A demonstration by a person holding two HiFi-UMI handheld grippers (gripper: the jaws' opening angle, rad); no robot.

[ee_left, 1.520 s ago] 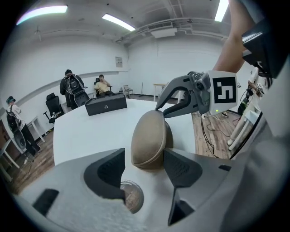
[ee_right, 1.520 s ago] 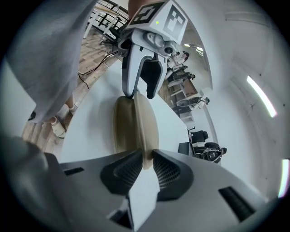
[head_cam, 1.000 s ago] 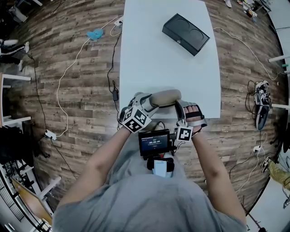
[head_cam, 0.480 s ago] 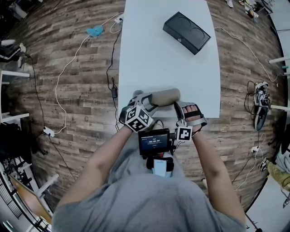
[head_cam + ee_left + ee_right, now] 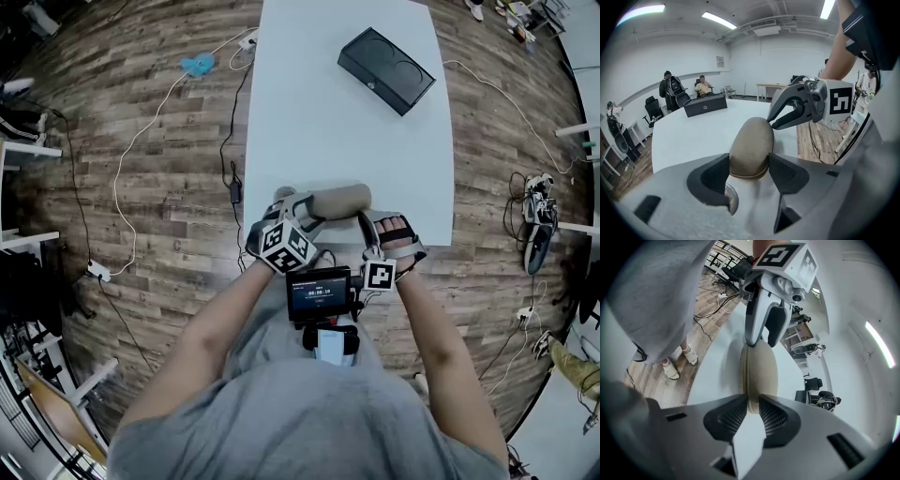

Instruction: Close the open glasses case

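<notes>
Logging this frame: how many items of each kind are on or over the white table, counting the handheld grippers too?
Tan glasses case: 1
Black box: 1
Grippers: 2, the left gripper and the right gripper, each clamped on one end of the case
Total: 4

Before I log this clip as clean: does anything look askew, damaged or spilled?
Nothing stands out. The tan oval glasses case is clamped at its ends by the left gripper and right gripper, halves together along an even seam. The black rectangular box lies flat on the white table.
</notes>
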